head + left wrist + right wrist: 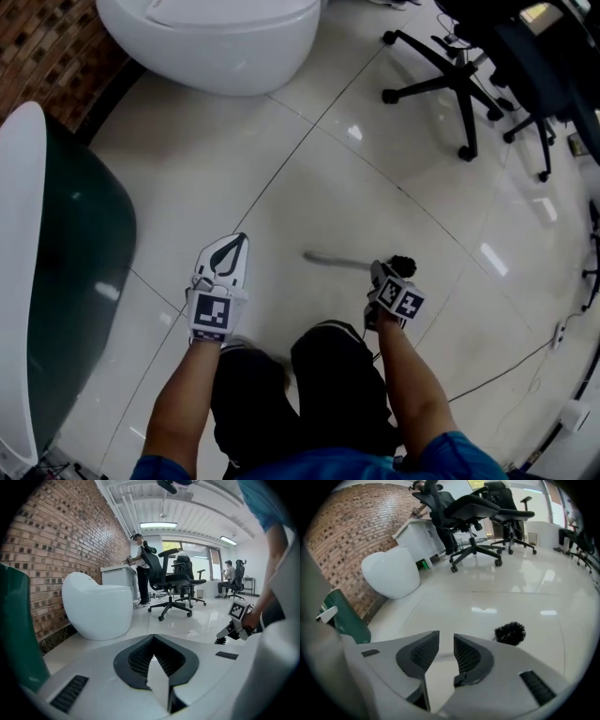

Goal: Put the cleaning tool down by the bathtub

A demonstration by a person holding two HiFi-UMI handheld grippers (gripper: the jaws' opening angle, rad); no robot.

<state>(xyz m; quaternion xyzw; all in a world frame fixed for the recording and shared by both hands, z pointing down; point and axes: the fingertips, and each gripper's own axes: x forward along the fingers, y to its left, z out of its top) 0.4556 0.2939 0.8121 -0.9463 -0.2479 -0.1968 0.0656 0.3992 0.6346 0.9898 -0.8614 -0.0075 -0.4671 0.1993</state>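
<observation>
The floor tiles are gleaming glossy and smooth, throwing back the ceiling lights. The brick wall is looking rough and matt. The white tub is shining smooth. The left gripper and right gripper are showing matt white plastic with ribbed black pads. The brush is showing coarse black bristles.
</observation>
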